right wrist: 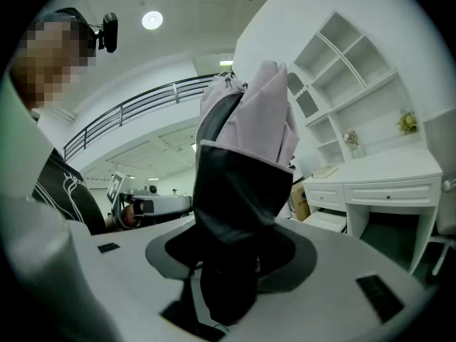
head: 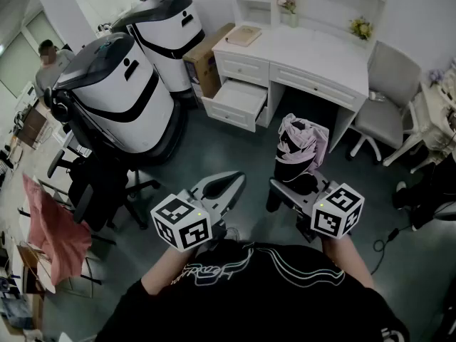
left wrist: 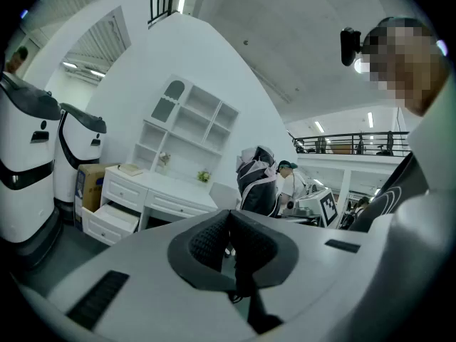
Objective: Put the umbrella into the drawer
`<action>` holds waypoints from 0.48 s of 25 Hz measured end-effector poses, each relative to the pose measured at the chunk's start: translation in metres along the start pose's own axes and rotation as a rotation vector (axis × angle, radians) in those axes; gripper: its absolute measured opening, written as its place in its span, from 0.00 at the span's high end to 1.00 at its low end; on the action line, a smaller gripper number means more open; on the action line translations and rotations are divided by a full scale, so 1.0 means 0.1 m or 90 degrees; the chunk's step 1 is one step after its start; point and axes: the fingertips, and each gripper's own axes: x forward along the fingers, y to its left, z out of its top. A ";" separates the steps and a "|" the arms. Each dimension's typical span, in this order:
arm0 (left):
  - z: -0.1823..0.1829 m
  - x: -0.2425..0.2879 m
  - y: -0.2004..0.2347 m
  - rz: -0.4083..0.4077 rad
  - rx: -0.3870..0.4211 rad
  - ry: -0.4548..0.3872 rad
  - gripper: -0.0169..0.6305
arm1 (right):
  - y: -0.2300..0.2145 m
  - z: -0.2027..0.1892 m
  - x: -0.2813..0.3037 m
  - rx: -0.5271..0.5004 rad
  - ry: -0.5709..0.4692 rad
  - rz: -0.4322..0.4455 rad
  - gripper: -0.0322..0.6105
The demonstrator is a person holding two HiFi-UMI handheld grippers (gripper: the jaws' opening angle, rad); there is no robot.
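Note:
A folded umbrella (head: 300,148), black with pale pink cloth, stands upright in my right gripper (head: 292,188), which is shut on its lower black part. In the right gripper view the umbrella (right wrist: 242,155) fills the middle between the jaws of the right gripper (right wrist: 231,251). My left gripper (head: 235,182) is beside it on the left, shut with nothing in it; its pads meet in the left gripper view (left wrist: 229,223), where the umbrella (left wrist: 256,180) shows beyond. The open drawer (head: 235,105) is the lower left one of the white desk (head: 306,48), some way ahead.
Two big white-and-black machines (head: 121,98) (head: 167,30) stand left of the desk, a cardboard box (head: 206,63) between them and the drawer. A grey chair (head: 388,84) is at the desk's right. A black office chair (head: 100,184) and red cloth (head: 53,237) are at left.

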 end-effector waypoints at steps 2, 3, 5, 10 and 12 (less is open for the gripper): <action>0.01 0.01 0.01 0.000 0.000 -0.001 0.94 | -0.01 0.00 0.01 0.002 0.000 -0.001 0.61; 0.02 0.01 0.01 0.000 0.001 -0.002 0.94 | -0.01 -0.01 0.01 0.002 0.000 -0.001 0.61; 0.02 0.01 0.01 0.001 0.003 -0.004 0.94 | -0.01 -0.01 0.01 -0.001 -0.002 0.001 0.61; 0.03 -0.02 0.07 0.013 -0.001 -0.013 0.94 | 0.03 0.04 0.00 -0.016 -0.015 0.005 0.61; 0.03 -0.05 0.10 0.014 -0.003 -0.018 0.94 | 0.04 0.04 0.00 -0.020 -0.014 -0.002 0.61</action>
